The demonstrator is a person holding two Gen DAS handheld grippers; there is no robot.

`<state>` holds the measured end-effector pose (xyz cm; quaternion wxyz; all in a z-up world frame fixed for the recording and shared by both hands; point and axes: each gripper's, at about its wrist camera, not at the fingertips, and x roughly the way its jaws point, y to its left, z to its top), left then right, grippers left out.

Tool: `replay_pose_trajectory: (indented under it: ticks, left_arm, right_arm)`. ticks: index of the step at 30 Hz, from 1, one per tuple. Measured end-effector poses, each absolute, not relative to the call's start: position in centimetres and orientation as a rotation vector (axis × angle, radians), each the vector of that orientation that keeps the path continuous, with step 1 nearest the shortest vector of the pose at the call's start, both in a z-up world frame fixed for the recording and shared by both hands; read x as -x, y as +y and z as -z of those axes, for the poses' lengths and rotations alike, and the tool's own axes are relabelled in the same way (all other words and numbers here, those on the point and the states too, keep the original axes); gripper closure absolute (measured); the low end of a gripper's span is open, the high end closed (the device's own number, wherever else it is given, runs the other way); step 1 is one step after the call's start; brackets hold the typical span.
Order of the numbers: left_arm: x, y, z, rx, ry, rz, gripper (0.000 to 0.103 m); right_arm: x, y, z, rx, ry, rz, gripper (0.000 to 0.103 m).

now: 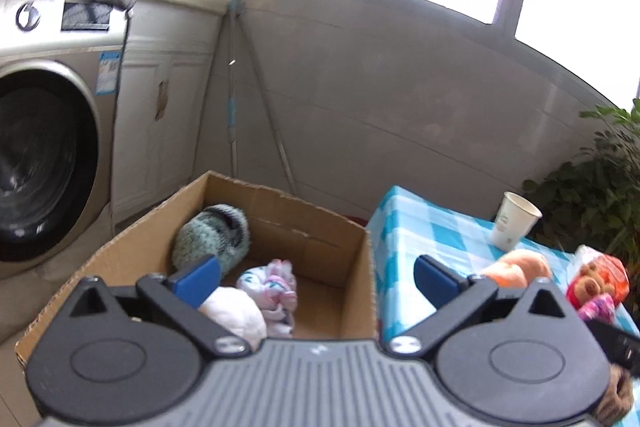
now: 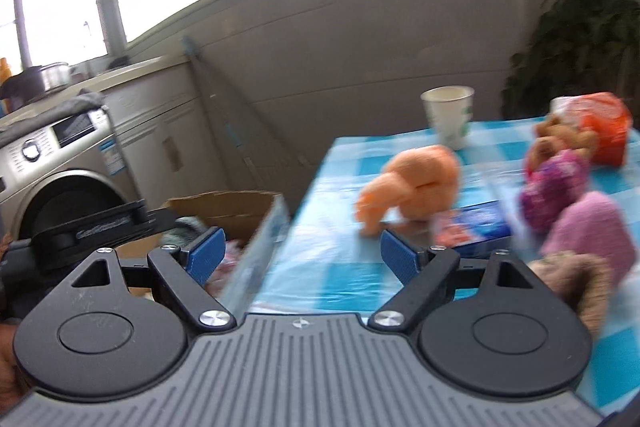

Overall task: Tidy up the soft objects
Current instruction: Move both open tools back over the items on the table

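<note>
Both grippers, left gripper (image 1: 316, 277) and right gripper (image 2: 296, 253), are hovering with jaws spread wide and empty, likely between pickups. Sitting inside the open brown cardboard box (image 1: 356, 239) are a teal knitted hat (image 1: 212, 237), a white plush ball (image 1: 236, 313) and a pastel bundled cloth (image 1: 272, 287). Waiting on the blue-checked table (image 2: 340, 279) is an orange plush toy (image 2: 416, 183).

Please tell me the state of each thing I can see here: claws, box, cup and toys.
left claw: open, empty
right claw: open, empty
cardboard box: open, holds three soft items
paper cup: upright on table
orange plush toy: on table, outside box
</note>
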<state>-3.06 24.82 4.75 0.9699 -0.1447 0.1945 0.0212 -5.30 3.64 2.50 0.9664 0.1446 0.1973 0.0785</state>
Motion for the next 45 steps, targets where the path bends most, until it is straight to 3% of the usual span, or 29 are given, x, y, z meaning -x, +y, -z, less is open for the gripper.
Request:
replay_pose_trajectory:
  ticks: [22, 34, 45]
  left_arm:
    - [8.2, 18.5, -5.5, 0.288, 0.299, 0.204, 0.001]
    - [9.4, 15.4, -5.2, 0.201, 0.290, 0.268, 0.001]
    - [9.0, 11.1, -4.3, 0.119, 0.325, 0.350, 0.001]
  right_arm:
    - [12.9, -5.2, -3.0, -0.213, 0.491, 0.093, 0.000]
    - [12.6, -8.1, -1.9, -0.047, 0.476, 0.352, 0.000]
    - [11.2, -10.7, 0.4, -0.165, 0.447, 0.211, 0.000]
